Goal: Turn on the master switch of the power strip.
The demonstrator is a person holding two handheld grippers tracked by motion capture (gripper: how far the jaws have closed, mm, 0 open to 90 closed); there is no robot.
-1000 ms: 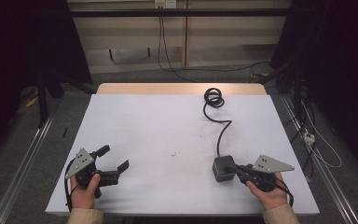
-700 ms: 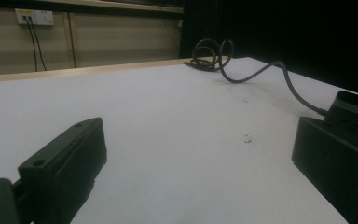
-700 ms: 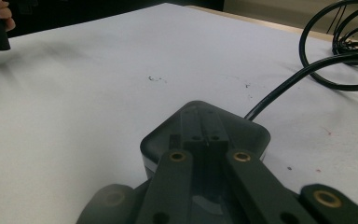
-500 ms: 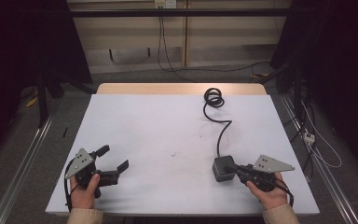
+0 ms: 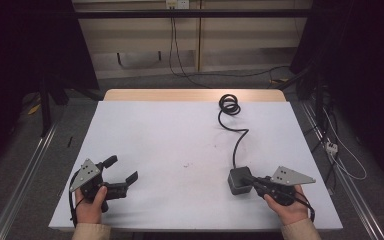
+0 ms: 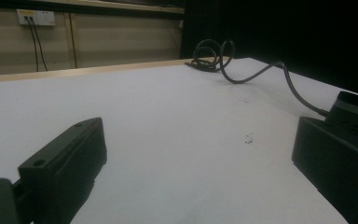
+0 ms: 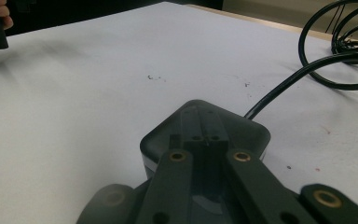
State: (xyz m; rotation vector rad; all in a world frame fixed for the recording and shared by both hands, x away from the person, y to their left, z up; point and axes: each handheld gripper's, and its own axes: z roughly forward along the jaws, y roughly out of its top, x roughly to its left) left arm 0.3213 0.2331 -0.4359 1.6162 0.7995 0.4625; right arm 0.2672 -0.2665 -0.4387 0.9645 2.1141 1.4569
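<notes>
Grey adapter block [image 5: 240, 180] (corded), table's near-right

Gripper: right gripper [image 7: 204, 138], jaws closed together over the adapter's top.
Adapter: dark grey power adapter [image 7: 242, 130] lay on the white table [image 7: 74, 107].
Cable: black cable [image 7: 303, 77] ran off it to coils.

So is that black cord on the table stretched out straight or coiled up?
Partly coiled. The black cord loops into a small coil near the table's far edge, then snakes in loose curves to the dark grey box.
</notes>
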